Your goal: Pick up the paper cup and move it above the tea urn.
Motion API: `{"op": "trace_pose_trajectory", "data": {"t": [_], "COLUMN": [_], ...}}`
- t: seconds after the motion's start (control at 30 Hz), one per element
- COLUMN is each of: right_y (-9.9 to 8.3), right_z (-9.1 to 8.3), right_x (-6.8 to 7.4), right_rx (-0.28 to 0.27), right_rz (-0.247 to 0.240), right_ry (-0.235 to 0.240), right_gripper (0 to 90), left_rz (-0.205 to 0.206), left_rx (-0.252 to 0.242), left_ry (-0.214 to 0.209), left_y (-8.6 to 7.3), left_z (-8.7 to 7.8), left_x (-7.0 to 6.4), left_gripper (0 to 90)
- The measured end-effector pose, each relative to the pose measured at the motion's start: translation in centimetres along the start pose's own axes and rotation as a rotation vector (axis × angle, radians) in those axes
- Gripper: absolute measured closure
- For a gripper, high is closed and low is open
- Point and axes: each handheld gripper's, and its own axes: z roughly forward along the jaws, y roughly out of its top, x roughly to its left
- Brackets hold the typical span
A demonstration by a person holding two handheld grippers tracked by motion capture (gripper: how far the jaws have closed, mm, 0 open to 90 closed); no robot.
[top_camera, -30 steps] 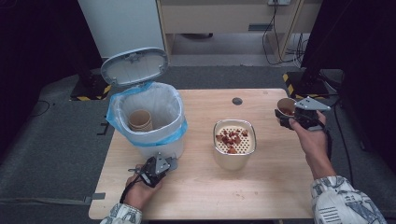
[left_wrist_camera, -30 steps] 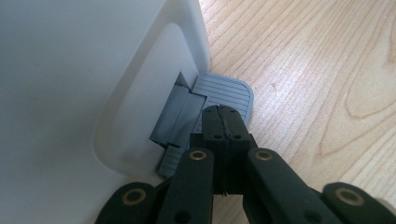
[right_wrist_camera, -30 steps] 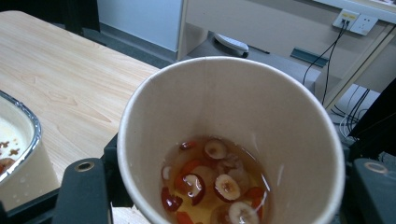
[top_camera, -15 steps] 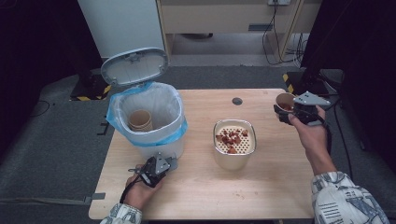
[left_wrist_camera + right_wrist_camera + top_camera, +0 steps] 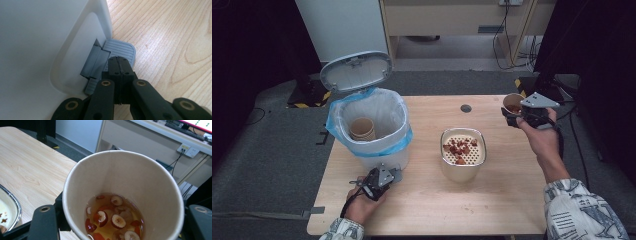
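Note:
My right gripper [image 5: 512,116] is shut on a paper cup [image 5: 513,103] held upright above the table's right edge. In the right gripper view the paper cup [image 5: 122,197] holds amber liquid with red date slices. My left gripper [image 5: 388,176] is shut, its closed tips [image 5: 120,65] pressing on the grey foot pedal [image 5: 120,50] of the white bin [image 5: 371,131]. The bin's lid [image 5: 356,71] stands open; a blue bag lines it and stacked paper cups [image 5: 362,128] lie inside. A metal container with a perforated strainer [image 5: 463,152] holding red bits sits mid-table.
A round dark hole [image 5: 466,108] marks the wooden table [image 5: 492,210] near its far edge. A cabinet with cables [image 5: 507,25] stands behind, and a dark stand [image 5: 544,85] sits on the floor at the right.
My right gripper has carried the cup slightly left and inward over the table edge. The left gripper has stayed on the pedal.

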Motion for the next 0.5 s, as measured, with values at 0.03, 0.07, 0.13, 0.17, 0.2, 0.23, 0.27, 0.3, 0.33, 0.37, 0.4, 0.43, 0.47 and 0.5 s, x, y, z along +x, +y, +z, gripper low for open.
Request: {"op": "trace_pose_trajectory", "data": {"t": [0.03, 0.07, 0.13, 0.17, 0.2, 0.23, 0.27, 0.3, 0.33, 0.37, 0.4, 0.43, 0.47, 0.5], "right_y": [0.1, 0.3, 0.5, 0.6, 0.7, 0.9, 1.1, 1.2, 1.4, 1.5, 1.7, 1.9, 2.0, 2.1], "right_z": [0.0, 0.1, 0.2, 0.3, 0.3, 0.4, 0.4, 0.4, 0.5, 0.5, 0.6, 0.6, 0.7, 0.8], "right_x": [0.0, 0.1, 0.3, 0.3, 0.4, 0.4, 0.6, 0.6, 0.7, 0.8, 0.9, 1.0, 1.2, 1.3], "right_rx": [-0.002, -0.003, -0.01, -0.015, -0.02, -0.025, -0.038, -0.048, -0.056, -0.061, -0.065, -0.067, -0.071, -0.076], "right_rz": [-0.005, -0.02, -0.035, -0.041, -0.044, -0.054, -0.069, -0.078, -0.086, -0.098, -0.105, -0.111, -0.115, -0.118], "right_ry": [0.001, 0.0, 0.001, -0.001, 0.0, 0.0, 0.001, 0.003, 0.003, 0.002, 0.0, 0.0, 0.003, 0.007], "right_gripper": [30.7, 30.7, 30.7, 30.7, 30.8, 30.7, 30.7, 30.7, 30.7, 30.7, 30.6, 30.6, 30.6, 30.6], "left_rz": [0.001, 0.001, 0.0, 0.0, 0.001, 0.001, 0.001, 0.0, 0.0, 0.0, 0.0, 0.0, 0.0, 0.0], "left_rx": [0.0, 0.0, 0.0, 0.0, 0.0, 0.0, 0.0, 0.0, 0.0, 0.0, 0.0, 0.001, 0.001, 0.001], "left_ry": [0.001, 0.001, 0.0, 0.0, 0.001, 0.001, 0.001, 0.001, 0.001, 0.0, 0.001, 0.001, 0.001, 0.001], "left_y": [0.0, 0.0, 0.0, 0.0, 0.0, 0.0, 0.0, 0.0, 0.0, 0.0, 0.0, 0.0, 0.0, 0.0], "left_z": [0.0, 0.0, 0.0, 0.0, 0.0, 0.0, 0.0, 0.0, 0.0, 0.0, 0.0, 0.0, 0.0, 0.0], "left_x": [0.0, 0.0, 0.0, 0.0, 0.0, 0.0, 0.0, 0.0, 0.0, 0.0, 0.0, 0.0, 0.0, 0.0], "left_gripper": [89.9, 89.9, 89.9, 89.9, 89.9, 89.9, 89.9, 89.9, 89.9, 89.9, 89.9, 89.9, 89.9, 89.9]}}
